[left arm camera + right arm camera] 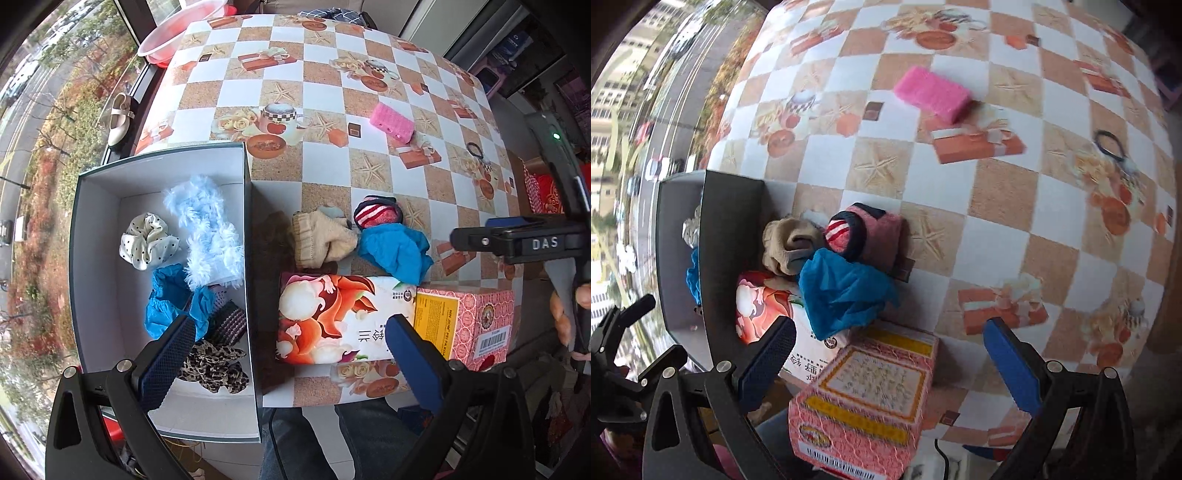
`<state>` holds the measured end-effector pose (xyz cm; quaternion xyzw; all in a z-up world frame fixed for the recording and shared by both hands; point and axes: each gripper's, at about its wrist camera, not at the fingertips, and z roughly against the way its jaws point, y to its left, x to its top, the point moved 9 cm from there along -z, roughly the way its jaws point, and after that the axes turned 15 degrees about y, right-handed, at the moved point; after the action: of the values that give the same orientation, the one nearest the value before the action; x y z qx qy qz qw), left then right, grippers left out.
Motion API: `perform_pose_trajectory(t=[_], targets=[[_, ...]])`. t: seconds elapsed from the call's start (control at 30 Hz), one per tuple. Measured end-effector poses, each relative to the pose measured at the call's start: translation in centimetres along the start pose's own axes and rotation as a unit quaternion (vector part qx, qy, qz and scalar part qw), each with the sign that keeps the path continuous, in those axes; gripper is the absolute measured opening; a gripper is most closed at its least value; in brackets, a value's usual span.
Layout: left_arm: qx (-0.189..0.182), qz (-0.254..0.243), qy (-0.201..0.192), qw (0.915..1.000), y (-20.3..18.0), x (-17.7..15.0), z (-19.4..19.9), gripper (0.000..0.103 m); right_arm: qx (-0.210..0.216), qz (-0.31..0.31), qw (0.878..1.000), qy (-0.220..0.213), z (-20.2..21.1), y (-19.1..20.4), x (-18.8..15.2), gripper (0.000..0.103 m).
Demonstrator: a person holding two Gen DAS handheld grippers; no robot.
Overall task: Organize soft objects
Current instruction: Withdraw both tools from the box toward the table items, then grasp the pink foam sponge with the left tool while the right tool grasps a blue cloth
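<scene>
A checkered tablecloth (332, 92) printed with starfish, cups and gift boxes covers the table, which stands by a window (44, 110) over a street and trees; a pink basin (177, 33) and a shoe (120, 120) sit on the sill side. A white-lined box (251, 280) at the table's near left edge holds a fluffy pale-blue piece (207, 236), a dotted scrunchie (147, 242), blue cloth (168, 299) and a leopard scrunchie (214, 365). Just right of the box lie a beige sock (786, 243), a pink striped sock (868, 232) and a blue cover (846, 291), touching one another, behind two cartons (864, 398). A pink sponge (932, 92) and a black hair tie (1110, 146) lie farther off. The left gripper (291, 354) hangs over the box's right wall, jaws spread and empty. The right gripper (890, 354) hovers over the cartons, jaws likewise released.
</scene>
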<state>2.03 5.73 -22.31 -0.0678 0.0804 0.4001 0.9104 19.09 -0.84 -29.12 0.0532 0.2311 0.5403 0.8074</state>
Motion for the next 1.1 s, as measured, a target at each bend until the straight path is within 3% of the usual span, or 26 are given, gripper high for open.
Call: perform_pose_trajectory(t=[0.2,0.3,0.37,0.47,0.53,0.7,0.8,0.93,1.1], targets=[[0.011,0.016,0.01,0.9998,-0.3,0.9,-0.7,0.103,-0.01,0.113,0.988,0.102,-5.9,3.4,3.9,0.102],[0.012,0.025,0.018,0.9995,-0.6,1.6,-1.1,0.103,-0.068,0.123,0.982,0.123,-8.8,2.5,4.6,0.102],[0.012,0.024,0.021,0.9994,-1.2,2.4,-1.3,0.103,-0.106,0.1,0.984,0.104,-8.9,0.4,4.8,0.102],[0.015,0.007,0.027,0.9995,-2.7,4.0,-1.9,0.103,-0.087,0.036,0.993,0.077,-7.6,-3.9,4.3,0.102],[0.017,-0.01,0.03,0.9994,-4.1,5.4,-2.5,0.103,-0.106,-0.002,0.992,0.065,-6.9,-8.0,3.7,0.102],[0.017,-0.044,0.044,0.9979,-7.9,8.9,-4.2,0.103,-0.134,-0.137,0.981,0.033,-5.1,-19.1,0.6,0.102],[0.017,-0.055,0.042,0.9975,-9.6,10.8,-4.3,0.103,-0.12,-0.203,0.972,0.009,-4.1,-23.6,-2.2,0.102],[0.019,-0.057,0.024,0.9979,-11.1,14.5,-3.8,0.103,-0.051,-0.204,0.976,-0.062,-2.2,-23.4,-3.9,0.102],[0.015,-0.058,0.0,0.9982,-13.2,19.8,-4.2,0.103,-0.005,-0.144,0.981,-0.127,0.3,-19.5,-2.2,0.102]])
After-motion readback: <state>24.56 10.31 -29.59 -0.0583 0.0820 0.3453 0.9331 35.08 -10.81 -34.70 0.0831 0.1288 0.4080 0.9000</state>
